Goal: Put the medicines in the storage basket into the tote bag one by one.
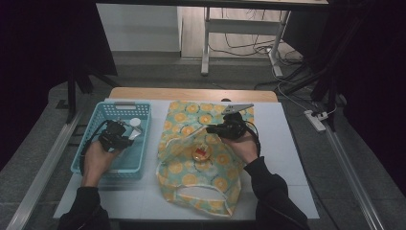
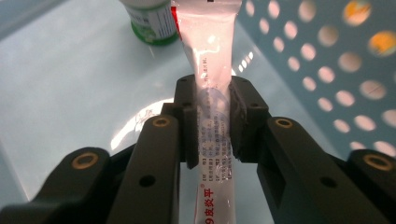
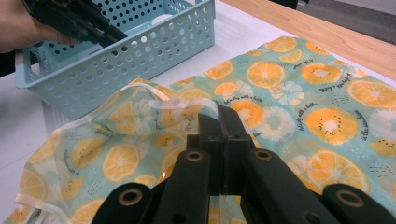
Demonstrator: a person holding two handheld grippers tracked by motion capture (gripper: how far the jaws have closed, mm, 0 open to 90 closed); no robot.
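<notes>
In the left gripper view, my left gripper [image 2: 212, 116] is shut on a white plastic tube [image 2: 215, 70] with red print, its pads pressing both sides. It sits inside the light blue basket [image 1: 119, 108], where the high view shows the left gripper [image 1: 127, 136]. A green-labelled bottle [image 2: 152, 23] stands just beyond the tube. My right gripper [image 3: 223, 121] is shut on the white-trimmed rim of the orange-slice patterned bag [image 3: 303, 93] and holds that edge lifted. From above, the right gripper [image 1: 210, 129] is over the bag [image 1: 210, 177]. A small red and yellow item [image 1: 200, 153] shows in the bag's mouth.
The perforated basket [image 3: 140, 56] stands on the white table cover, left of the bag, with the left gripper [image 3: 70, 18] in it. A wooden table edge [image 1: 191, 93] runs along the back. Bare cover [image 1: 282, 143] lies right of the bag.
</notes>
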